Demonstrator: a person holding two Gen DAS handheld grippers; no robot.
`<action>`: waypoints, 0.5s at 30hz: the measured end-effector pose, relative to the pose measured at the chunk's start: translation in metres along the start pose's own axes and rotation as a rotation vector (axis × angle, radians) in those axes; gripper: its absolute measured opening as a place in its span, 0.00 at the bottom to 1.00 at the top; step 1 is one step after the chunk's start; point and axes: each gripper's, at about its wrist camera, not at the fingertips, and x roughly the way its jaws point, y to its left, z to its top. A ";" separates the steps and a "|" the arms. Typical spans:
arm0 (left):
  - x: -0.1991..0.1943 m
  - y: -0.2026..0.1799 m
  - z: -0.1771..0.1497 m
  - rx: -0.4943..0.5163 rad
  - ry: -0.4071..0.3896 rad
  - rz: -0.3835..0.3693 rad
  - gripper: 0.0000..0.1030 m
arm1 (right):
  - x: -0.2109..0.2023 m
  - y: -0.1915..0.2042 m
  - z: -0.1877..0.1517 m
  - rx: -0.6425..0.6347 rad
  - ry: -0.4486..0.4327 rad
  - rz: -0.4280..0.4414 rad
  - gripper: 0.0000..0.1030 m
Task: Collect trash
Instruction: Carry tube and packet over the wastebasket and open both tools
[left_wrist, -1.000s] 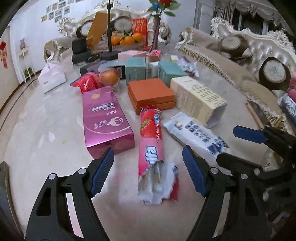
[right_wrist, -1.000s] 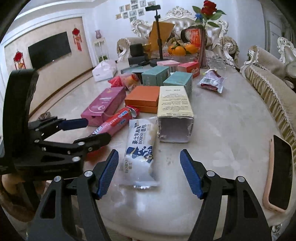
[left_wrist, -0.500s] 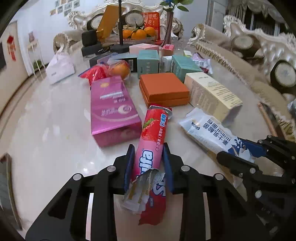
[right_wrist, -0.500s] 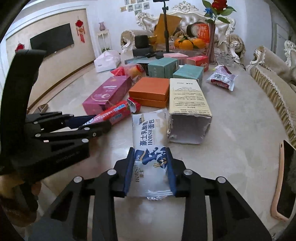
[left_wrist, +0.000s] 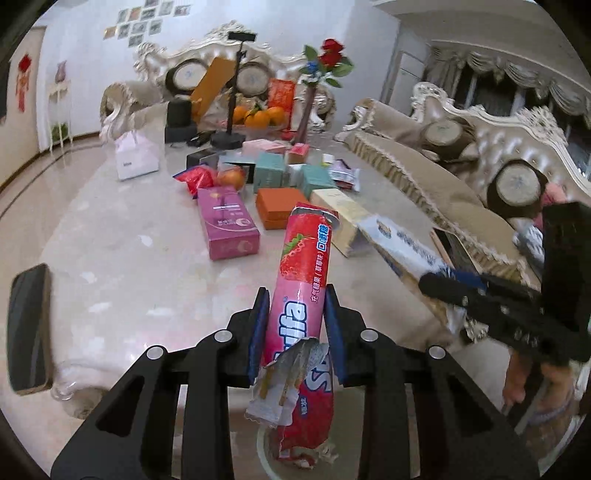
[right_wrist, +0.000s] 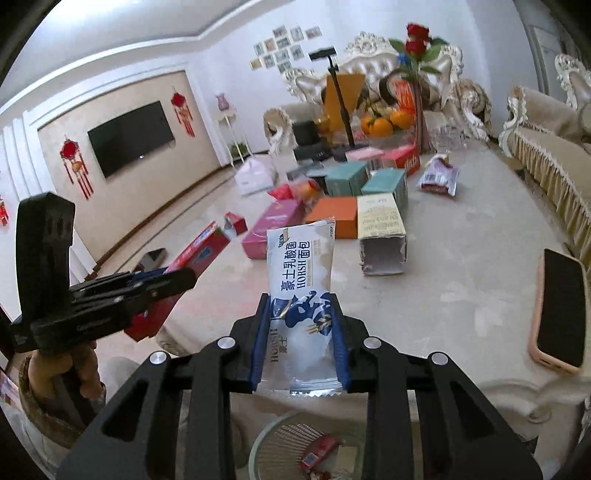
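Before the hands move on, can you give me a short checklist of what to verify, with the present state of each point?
1. Left gripper jaws shut on the pink candy wrapper: ok.
2. Right gripper jaws shut on the white bread wrapper: ok.
3. Both wrappers lifted off the table: ok.
4. Bin below the right gripper, already with trash in it: ok.
5. Bin also below the candy wrapper's torn end: cannot tell, only a pale rim shows there.
6. Phone at the table edge stays out of the path: ok, it lies well to the side.
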 end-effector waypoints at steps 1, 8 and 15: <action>-0.005 -0.001 -0.003 0.005 0.002 -0.003 0.29 | -0.005 0.001 -0.002 0.000 -0.004 0.001 0.28; -0.031 -0.014 -0.053 -0.004 0.069 -0.035 0.29 | -0.039 0.006 -0.030 0.016 0.033 0.024 0.28; -0.006 -0.021 -0.116 -0.035 0.258 -0.052 0.29 | -0.016 -0.009 -0.098 0.136 0.253 -0.006 0.28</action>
